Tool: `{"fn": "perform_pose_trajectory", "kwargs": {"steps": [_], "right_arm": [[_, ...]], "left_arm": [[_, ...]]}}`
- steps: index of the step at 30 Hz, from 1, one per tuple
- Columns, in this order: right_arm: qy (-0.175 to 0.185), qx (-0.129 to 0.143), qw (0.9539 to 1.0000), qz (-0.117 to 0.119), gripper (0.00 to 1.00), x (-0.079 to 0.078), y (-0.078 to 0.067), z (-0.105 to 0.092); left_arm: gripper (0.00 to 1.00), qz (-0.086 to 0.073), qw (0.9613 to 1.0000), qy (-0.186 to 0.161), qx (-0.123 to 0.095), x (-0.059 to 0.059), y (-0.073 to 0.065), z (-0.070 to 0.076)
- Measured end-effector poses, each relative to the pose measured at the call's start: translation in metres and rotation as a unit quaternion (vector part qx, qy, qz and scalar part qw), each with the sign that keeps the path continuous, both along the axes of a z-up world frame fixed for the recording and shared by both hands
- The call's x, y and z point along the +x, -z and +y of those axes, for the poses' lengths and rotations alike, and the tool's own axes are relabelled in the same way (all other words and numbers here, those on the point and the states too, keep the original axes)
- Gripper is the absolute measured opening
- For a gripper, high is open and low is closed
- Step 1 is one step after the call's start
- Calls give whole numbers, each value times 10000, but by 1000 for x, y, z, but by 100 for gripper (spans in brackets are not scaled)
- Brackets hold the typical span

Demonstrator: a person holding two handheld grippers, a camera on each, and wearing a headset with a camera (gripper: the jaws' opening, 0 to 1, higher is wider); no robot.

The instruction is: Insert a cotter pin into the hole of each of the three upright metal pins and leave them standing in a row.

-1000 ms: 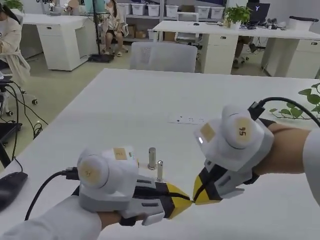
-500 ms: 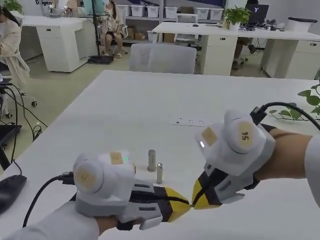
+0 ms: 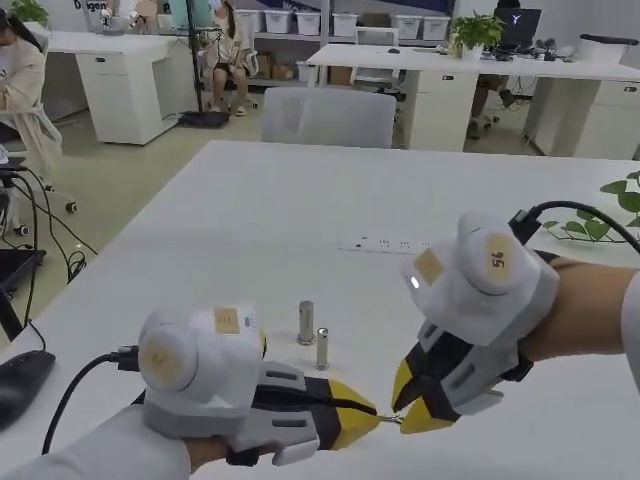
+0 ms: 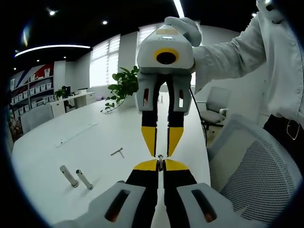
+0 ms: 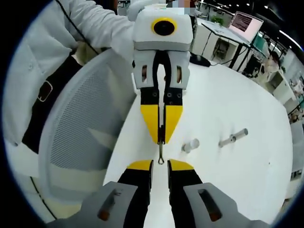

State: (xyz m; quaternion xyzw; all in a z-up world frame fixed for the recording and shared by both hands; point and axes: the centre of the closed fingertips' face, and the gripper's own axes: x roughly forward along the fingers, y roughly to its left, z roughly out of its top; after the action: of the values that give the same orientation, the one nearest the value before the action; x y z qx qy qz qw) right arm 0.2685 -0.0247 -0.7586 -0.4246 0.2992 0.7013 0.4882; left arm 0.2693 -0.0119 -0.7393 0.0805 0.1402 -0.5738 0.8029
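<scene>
Left gripper (image 3: 372, 416) jaws closed on cotter pin (image 5: 161, 153). Right gripper (image 3: 408, 405) jaws narrowly parted, empty, tips at pin's loop. Far metal pin (image 3: 306, 322) and near metal pin (image 3: 322, 348) upright on table (image 3: 250, 220).

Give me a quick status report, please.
Left gripper shut on cotter pin. Right gripper open, jaws at its loop end. Two metal pins upright on table. Second cotter pin lying loose nearby.

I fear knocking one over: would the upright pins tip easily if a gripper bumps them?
Probably: the far pin and near pin are tall, narrow, and stand free on a smooth table. Being metal, they may resist light touches. Fallen, they would likely roll, being round.
</scene>
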Motion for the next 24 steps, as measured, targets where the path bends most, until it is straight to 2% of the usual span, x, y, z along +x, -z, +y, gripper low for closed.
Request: {"fn": "perform_pose_trajectory", "kwargs": {"steps": [4, 7, 11, 20, 24], "right_arm": [[-27, -2, 9997, 227, 15, -4, 1, -1], [-124, 16, 9984, 558, 15, -13, 1, -1], [-162, -38, 9967, 791, 14, -19, 2, -2], [-169, -18, 9940, 1081, 13, -24, 1, -1], [-140, -19, 9922, 1237, 12, -25, -1, -1]], "left_arm": [[0, -70, 9999, 115, 12, -5, -2, -1], [0, -98, 9996, 273, -27, -11, -4, -3], [0, -199, 9991, 363, 75, -13, -4, -3], [0, -241, 9983, 523, 59, -17, -6, -5], [0, -280, 9977, 604, 132, -18, -5, -5]]}}
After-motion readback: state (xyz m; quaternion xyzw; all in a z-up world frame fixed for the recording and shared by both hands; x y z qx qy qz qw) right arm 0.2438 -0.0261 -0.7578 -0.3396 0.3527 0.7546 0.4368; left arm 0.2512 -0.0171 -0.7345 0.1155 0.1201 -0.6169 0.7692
